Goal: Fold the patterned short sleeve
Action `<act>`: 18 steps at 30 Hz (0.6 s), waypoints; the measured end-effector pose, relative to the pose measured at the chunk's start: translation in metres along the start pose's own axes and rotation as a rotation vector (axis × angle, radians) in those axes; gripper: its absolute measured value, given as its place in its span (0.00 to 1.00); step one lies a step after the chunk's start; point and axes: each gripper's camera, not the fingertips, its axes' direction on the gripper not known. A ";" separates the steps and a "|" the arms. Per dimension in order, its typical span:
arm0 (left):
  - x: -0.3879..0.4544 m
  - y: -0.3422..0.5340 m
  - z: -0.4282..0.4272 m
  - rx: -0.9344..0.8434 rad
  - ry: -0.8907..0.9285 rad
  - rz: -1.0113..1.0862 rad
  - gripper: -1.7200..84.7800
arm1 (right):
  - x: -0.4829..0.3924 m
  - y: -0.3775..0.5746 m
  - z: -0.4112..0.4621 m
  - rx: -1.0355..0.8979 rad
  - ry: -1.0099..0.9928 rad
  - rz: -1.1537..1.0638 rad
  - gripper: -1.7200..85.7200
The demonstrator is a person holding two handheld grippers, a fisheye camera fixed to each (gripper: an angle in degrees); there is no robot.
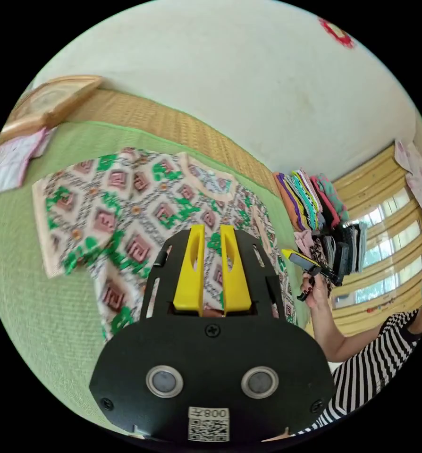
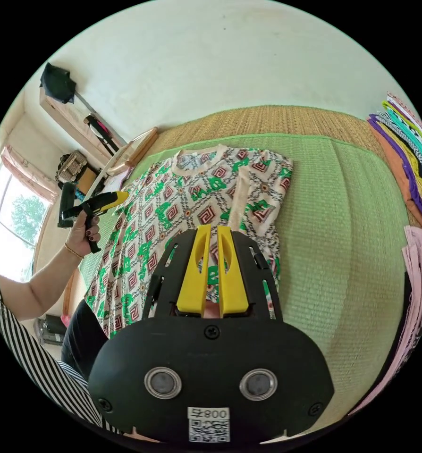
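- Left gripper view: the left gripper point(image 1: 212, 231), black-bodied with yellow jaws, covers the near hem of the cream short-sleeved shirt with a green and maroon diamond pattern point(image 1: 126, 198). Its jaws are almost closed, holding nothing.
- At the right edge of that view the right gripper point(image 1: 310, 264) is small and side-on, so I cannot tell its jaw state there.
- Right gripper view: the right gripper point(image 2: 210, 232) hovers with jaws nearly together and empty, hiding the shirt's point(image 2: 192, 198) near right part.
- The shirt lies flat on the green woven mat point(image 2: 352, 226), neckline far, hem near, long axis near-to-far.
- Folded coloured clothes point(image 2: 409, 155) are stacked at the right, cut off by the edge.
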 end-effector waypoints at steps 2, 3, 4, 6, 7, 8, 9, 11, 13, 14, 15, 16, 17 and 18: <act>-0.044 0.025 -0.039 0.078 -0.021 -0.156 0.10 | -0.030 -0.016 0.036 -0.035 -0.024 -0.064 0.07; -0.068 0.040 -0.059 0.125 -0.034 -0.228 0.10 | -0.052 -0.027 0.061 -0.059 -0.039 -0.111 0.08; -0.078 0.046 -0.068 0.141 -0.044 -0.262 0.10 | -0.064 -0.033 0.074 -0.070 -0.045 -0.134 0.08; -0.105 0.065 -0.092 0.174 -0.054 -0.319 0.11 | -0.110 -0.058 0.127 -0.118 -0.077 -0.227 0.09; -0.109 0.069 -0.096 0.175 -0.057 -0.323 0.11 | -0.122 -0.064 0.140 -0.130 -0.077 -0.249 0.09; -0.117 0.074 -0.102 0.165 -0.063 -0.323 0.11 | -0.145 -0.077 0.167 -0.148 -0.081 -0.291 0.10; -0.126 0.079 -0.108 0.157 -0.067 -0.333 0.11 | -0.167 -0.092 0.193 -0.165 -0.095 -0.333 0.10; -0.137 0.085 -0.117 0.173 -0.041 -0.335 0.11 | -0.197 -0.114 0.233 -0.187 -0.097 -0.389 0.11; -0.147 0.090 -0.126 0.193 0.002 -0.337 0.11 | -0.225 -0.137 0.274 -0.203 -0.100 -0.442 0.11; -0.151 0.092 -0.132 0.196 0.010 -0.321 0.11 | -0.242 -0.152 0.302 -0.211 -0.088 -0.471 0.11; -0.154 0.094 -0.137 0.198 0.012 -0.306 0.11 | -0.258 -0.167 0.333 -0.224 -0.069 -0.503 0.11; -0.155 0.096 -0.140 0.197 0.008 -0.294 0.10 | -0.266 -0.174 0.349 -0.233 -0.060 -0.519 0.11; -0.156 0.098 -0.146 0.186 -0.016 -0.274 0.09 | -0.280 -0.188 0.381 -0.258 -0.052 -0.546 0.11; -0.157 0.102 -0.154 0.182 -0.053 -0.269 0.08 | -0.292 -0.201 0.412 -0.275 -0.054 -0.567 0.11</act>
